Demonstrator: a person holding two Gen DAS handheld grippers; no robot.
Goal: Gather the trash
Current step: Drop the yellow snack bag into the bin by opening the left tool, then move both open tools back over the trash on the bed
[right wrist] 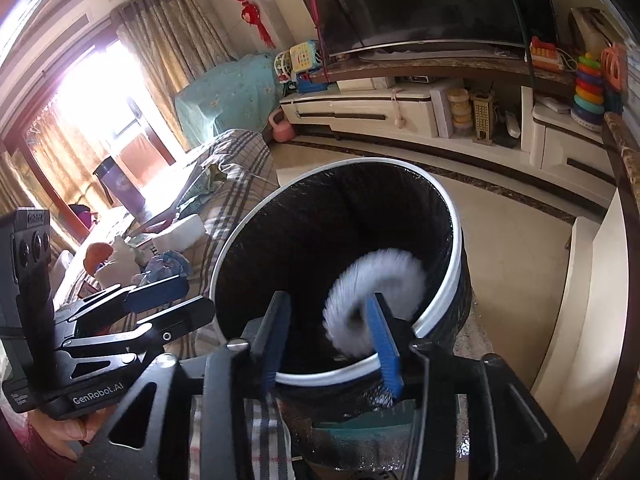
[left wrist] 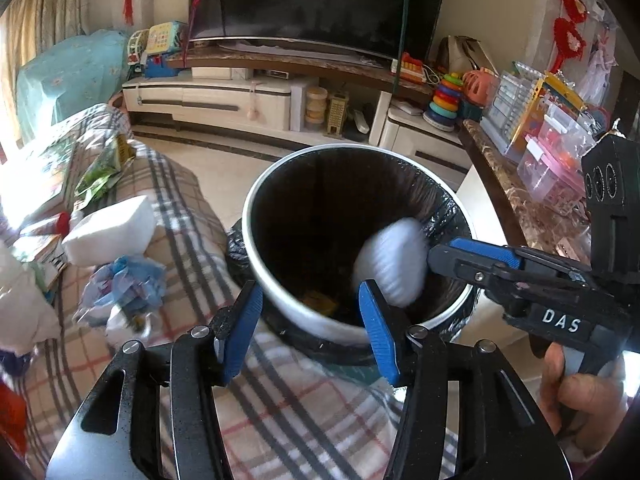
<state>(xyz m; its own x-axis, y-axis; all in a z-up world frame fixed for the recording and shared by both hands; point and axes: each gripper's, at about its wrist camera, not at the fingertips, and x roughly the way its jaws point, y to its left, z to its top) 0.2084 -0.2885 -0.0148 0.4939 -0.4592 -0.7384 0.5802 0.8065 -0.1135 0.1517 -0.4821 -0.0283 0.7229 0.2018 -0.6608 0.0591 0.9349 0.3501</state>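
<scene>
Right wrist view: a white ribbed object (right wrist: 374, 294), motion-blurred and not identifiable, is seen inside the mouth of the bin (right wrist: 454, 240), just ahead of the right gripper (right wrist: 332, 340) and apparently free of it. The jaws stand wide, nothing between them; the blur is judged to be a piece dropping into the black liner (a release, by the look of it).

Left wrist view: the same white object (left wrist: 390, 266) is recorded at the tip of the right gripper (left wrist: 440, 258), over the bin (left wrist: 256, 208) interior.

Remaining trash: a white block (left wrist: 110, 230) and a blue-and-white crumple (left wrist: 124, 284), with green wrappers (left wrist: 106, 168) beyond, are laid on the plaid cover (left wrist: 180, 208), all to the left of the bin. The crumple lies left of the left gripper (left wrist: 310, 312) and close to it; the block's long axis runs roughly across the view. The left gripper is held wide and empty, against the bin's near rim.

Judgement: the left hand is the nearer to the remaining pieces; a leftward swing is what the next pick calls for.
</scene>
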